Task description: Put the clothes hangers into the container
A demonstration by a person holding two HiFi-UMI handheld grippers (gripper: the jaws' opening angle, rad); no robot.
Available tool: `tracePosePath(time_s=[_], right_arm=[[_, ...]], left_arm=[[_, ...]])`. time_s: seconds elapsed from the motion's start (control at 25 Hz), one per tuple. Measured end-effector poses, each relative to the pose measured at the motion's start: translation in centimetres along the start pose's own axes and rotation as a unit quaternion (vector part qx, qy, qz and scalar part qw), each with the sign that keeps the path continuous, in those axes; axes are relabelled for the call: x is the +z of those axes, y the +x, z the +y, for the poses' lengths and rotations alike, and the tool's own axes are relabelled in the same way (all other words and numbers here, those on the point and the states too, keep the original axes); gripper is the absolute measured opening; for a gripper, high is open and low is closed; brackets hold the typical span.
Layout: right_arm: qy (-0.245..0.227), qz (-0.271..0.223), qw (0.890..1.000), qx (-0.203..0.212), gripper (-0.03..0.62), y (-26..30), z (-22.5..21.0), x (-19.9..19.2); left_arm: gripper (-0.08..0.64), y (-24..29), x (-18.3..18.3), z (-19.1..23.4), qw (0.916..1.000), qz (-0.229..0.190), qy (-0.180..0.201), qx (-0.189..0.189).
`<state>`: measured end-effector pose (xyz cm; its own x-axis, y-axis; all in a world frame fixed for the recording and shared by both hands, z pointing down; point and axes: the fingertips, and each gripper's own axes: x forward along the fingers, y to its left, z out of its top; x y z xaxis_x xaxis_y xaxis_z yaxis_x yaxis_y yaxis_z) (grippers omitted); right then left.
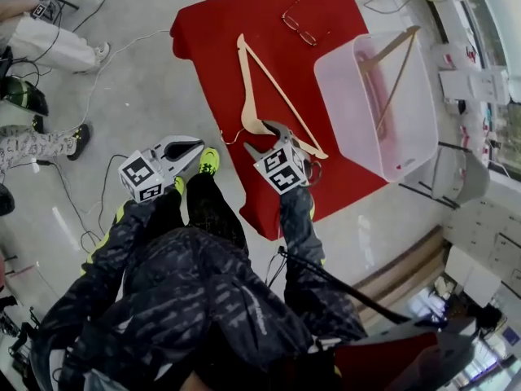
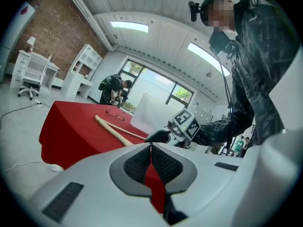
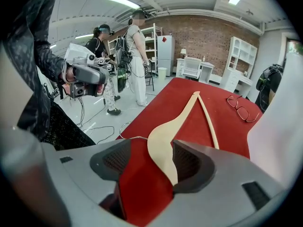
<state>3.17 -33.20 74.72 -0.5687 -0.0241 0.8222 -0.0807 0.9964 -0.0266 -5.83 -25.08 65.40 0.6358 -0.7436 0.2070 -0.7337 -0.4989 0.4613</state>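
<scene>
A pale wooden hanger (image 1: 262, 88) lies flat on the red table (image 1: 220, 23), its wire hook toward the near edge. My right gripper (image 1: 264, 137) hangs just over the hanger's wide middle (image 3: 163, 143), which shows between its open jaws; the pads do not press on it. The clear plastic container (image 1: 383, 112) stands at the table's right end with another wooden hanger (image 1: 392, 62) leaning inside. My left gripper (image 1: 195, 145) is off the table's left side over the floor, its jaws (image 2: 150, 155) shut with nothing in them.
A pair of glasses (image 1: 299, 24) lies at the table's far end, beyond the hanger. Cables (image 1: 98, 80) run over the floor at left, where people stand (image 1: 49, 43). White furniture (image 1: 480, 88) stands to the container's right.
</scene>
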Motion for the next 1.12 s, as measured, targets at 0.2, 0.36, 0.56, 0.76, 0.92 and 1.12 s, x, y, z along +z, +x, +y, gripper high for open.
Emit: tracePosePath(time_s=[0.2,0.36,0.56,0.76,0.92,1.12], right_arm=[[-0.005,0.005,1.0,-0.005,0.272,0.9,-1.1,-0.4],[-0.024,0.025,0.999,-0.011,0.275,2.3,-2.3,-1.3],[-0.02,0.035,0.999,-0.001,0.276,2.8,-2.6,-1.9],[-0.003,0.033,0.999,0.018,0.276,3.2,-2.7,-1.9],[-0.003,0.034,0.999,0.019,0.276,3.4,-2.8,-2.2],[-0.002,0.041,0.999,0.017,0.276,3.4,-3.1,-2.4]], left_arm=[[0.012,0.2,-0.3,0.3,0.9999,0.004,-0.015,0.002],[0.012,0.6,-0.5,1.2,0.9998,0.006,-0.017,0.0],[0.012,0.1,-0.8,1.9,0.9994,0.004,-0.033,0.005],[0.012,-0.3,-1.1,2.5,0.9992,0.007,-0.038,0.009],[0.011,-0.3,-1.0,2.7,0.9991,0.0,-0.041,0.014],[0.011,-0.2,-0.4,2.1,0.9994,-0.004,-0.034,0.01]])
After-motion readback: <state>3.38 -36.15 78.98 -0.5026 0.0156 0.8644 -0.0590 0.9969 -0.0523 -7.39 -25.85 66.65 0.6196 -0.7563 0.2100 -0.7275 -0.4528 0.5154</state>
